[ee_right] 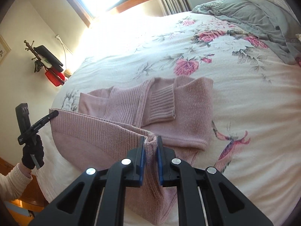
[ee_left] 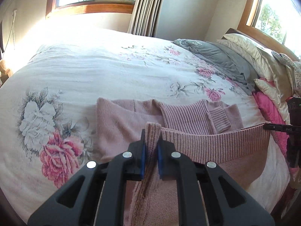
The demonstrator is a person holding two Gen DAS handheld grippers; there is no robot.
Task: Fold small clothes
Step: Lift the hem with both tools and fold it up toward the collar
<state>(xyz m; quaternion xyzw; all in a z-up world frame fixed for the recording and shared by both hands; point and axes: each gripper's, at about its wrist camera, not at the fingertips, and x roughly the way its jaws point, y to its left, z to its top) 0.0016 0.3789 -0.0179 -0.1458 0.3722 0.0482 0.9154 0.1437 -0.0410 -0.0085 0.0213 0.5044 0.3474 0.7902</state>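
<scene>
A pink knitted sweater (ee_left: 197, 116) lay on the floral bedspread (ee_left: 94, 66), its ribbed hem lifted. The left gripper (ee_left: 151, 145) was clamped on one hem corner, the right gripper (ee_right: 150, 146) on the other. Only the letters "DAS" were readable, on the right gripper's finger in the left wrist view.

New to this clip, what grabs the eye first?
The pink sweater lies mid-bed with its sleeves folded in, its ribbed hem lifted off the bedspread. Each tool is shut on a hem corner: the left tool and the right tool, with the hem stretched between them. Around it, the floral bedspread has sun glare at the far side and a grey blanket by the pillows.
</scene>
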